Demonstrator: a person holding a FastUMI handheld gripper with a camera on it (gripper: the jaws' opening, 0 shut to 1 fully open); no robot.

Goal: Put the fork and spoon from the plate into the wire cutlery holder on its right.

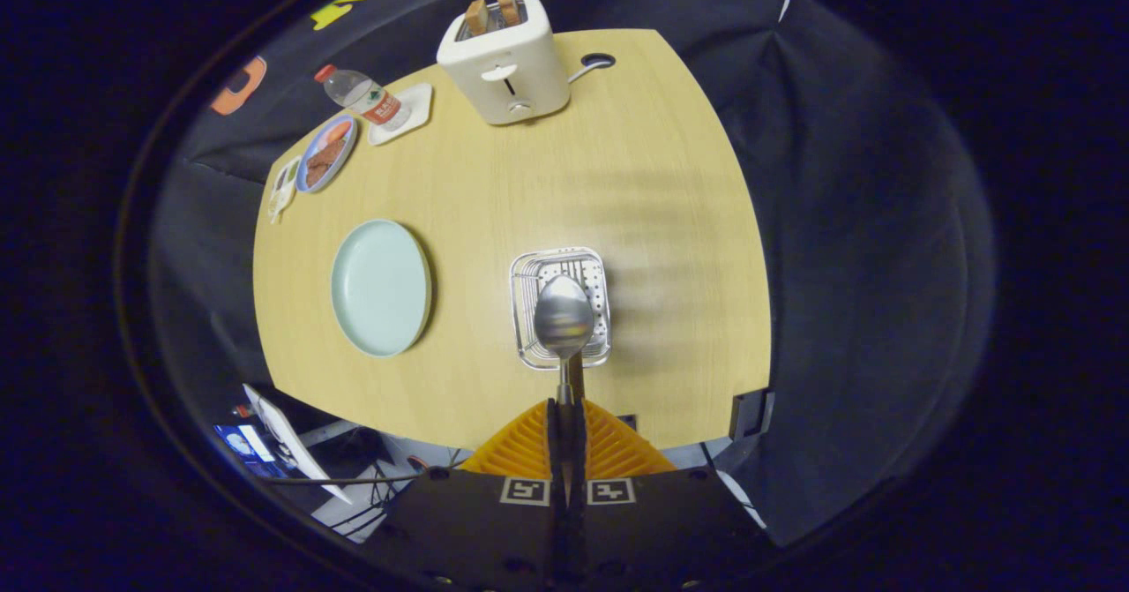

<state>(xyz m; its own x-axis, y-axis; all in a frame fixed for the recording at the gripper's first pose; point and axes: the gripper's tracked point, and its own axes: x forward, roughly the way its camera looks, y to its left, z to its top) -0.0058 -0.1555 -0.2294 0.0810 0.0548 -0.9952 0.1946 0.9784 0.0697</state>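
A: Entry, spoon leg. The gripper (564, 420) has its fingers closed together on the handle of the spoon (564, 317); both sides press on it.

B: Which way does it lie?

A: Long axis straight ahead of the fingers, bowl at the far end. The bowl hangs over the wire cutlery holder (529, 267), which stands on the counter (653, 177) just beyond the fingers.

B: Over the opening, or over the rim?

A: It overlaps the opening's middle and near part (height above it I cannot judge from this angle). My guess: lower along that axis, then release.

B: Plate?

A: The plate (381, 288) is left of the holder, apart from it, and bare. No fork on it; whether the fork is already in the holder I cannot tell, since the spoon covers much of it.
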